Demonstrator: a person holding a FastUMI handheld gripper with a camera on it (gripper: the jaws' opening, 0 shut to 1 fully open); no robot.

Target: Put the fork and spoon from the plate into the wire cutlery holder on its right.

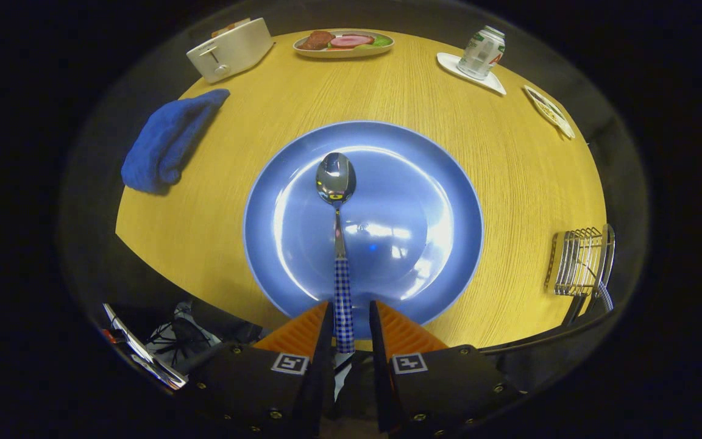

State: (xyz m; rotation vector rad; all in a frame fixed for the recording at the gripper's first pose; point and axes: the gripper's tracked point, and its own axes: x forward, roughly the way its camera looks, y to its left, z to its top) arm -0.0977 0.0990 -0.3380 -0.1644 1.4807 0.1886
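Lying straight ahead of the claw (pixel 351 317), the spoon (pixel 336 183) had its long axis in line with the two orange fingers (pixel 299 332): the bowl pointed away, at the middle of the blue plate (pixel 448 183), and the checked blue handle ran back into the gap between the fingers. The claw was partly apart. The handle sat close to the left finger, perhaps touching it, while a clear gap remained on the right side, so I judged that nothing was clamped yet. The wire cutlery holder (pixel 579 262) stood on the wooden surface (pixel 509 152) to the right of the plate, near the edge. A checked handle, probably of the fork, seemed to hang at it already.
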